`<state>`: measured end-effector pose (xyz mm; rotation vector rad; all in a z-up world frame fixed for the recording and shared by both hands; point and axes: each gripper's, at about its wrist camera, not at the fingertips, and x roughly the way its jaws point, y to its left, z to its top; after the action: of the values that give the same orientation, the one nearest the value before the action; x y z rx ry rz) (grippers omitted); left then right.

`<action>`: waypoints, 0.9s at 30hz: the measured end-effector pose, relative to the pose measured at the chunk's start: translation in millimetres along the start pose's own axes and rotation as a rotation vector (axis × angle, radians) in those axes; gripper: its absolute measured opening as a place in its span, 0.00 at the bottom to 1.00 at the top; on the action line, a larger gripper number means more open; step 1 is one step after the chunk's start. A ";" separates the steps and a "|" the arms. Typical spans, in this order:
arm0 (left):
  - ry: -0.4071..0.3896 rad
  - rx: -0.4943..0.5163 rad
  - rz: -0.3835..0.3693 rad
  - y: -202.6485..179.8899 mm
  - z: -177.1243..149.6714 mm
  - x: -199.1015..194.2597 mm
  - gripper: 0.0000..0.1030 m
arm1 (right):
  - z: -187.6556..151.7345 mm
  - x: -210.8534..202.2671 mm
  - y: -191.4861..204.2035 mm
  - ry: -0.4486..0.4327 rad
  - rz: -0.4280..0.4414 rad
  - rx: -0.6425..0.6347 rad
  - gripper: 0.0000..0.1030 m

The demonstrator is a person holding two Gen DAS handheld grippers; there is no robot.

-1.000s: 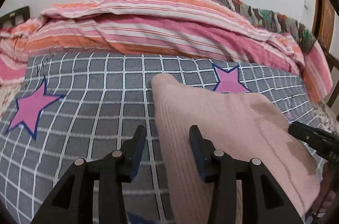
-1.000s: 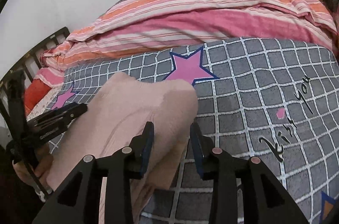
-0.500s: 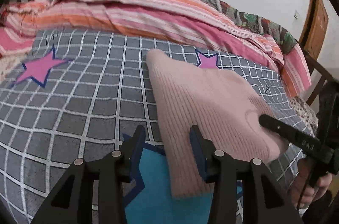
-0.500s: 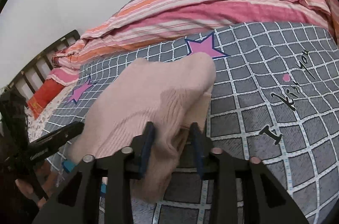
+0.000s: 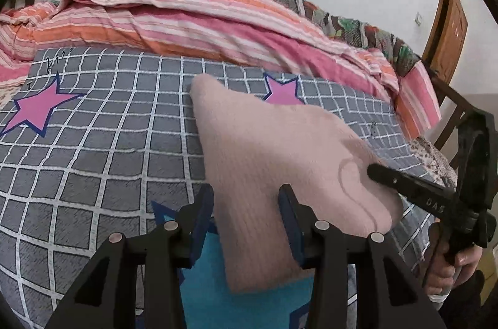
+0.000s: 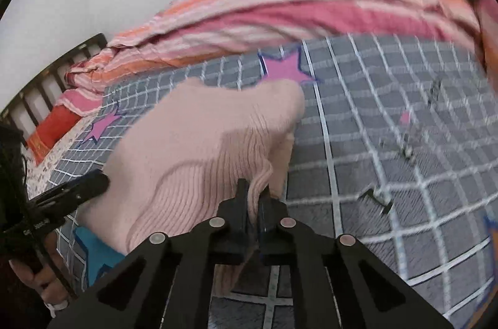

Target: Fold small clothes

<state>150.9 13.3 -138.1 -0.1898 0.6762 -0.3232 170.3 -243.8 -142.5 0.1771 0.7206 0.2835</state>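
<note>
A pale pink ribbed knit garment (image 5: 267, 148) lies on the grey checked bed sheet (image 5: 102, 136). My left gripper (image 5: 246, 198) is open, its jaws straddling the garment's near left edge. My right gripper (image 6: 252, 198) is shut on a raised fold of the garment's near right corner (image 6: 260, 179). The same garment shows in the right wrist view (image 6: 199, 142), with part of it tucked under the upper layer. The right gripper also appears in the left wrist view (image 5: 414, 189), and the left gripper in the right wrist view (image 6: 71, 192).
A pink and orange striped quilt (image 5: 186, 17) is bunched along the far side of the bed. A dark slatted headboard (image 6: 46, 80) stands at the left, a wooden door (image 5: 445, 27) at the right. A blue star print (image 5: 205, 282) lies under the garment's near edge.
My right gripper has closed on the garment's near right corner and pinched up a fold. The left gripper stays open at the near left edge.
</note>
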 end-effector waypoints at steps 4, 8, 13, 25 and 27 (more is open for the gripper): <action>-0.014 -0.015 -0.003 -1.6 12.0 7.7 0.40 | 10.9 -5.8 0.7 -0.087 -0.023 0.008 0.21; -0.007 -0.036 0.032 -0.8 22.3 22.6 0.44 | 20.3 9.0 -3.7 -0.083 -0.019 0.031 0.21; 0.025 -0.052 0.056 -1.8 18.8 34.6 0.51 | 15.2 40.2 -3.8 0.035 -0.114 0.007 0.20; 0.028 0.015 0.067 -7.6 6.5 21.0 0.52 | -0.2 12.6 -7.4 -0.014 -0.109 0.015 0.29; 0.031 0.032 0.074 -8.5 5.2 18.1 0.52 | -2.5 7.4 -4.8 -0.013 -0.123 0.011 0.31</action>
<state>165.6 -0.7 -142.3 -0.1290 0.7064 -0.2665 174.8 -245.8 -150.1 0.1442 0.7169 0.1609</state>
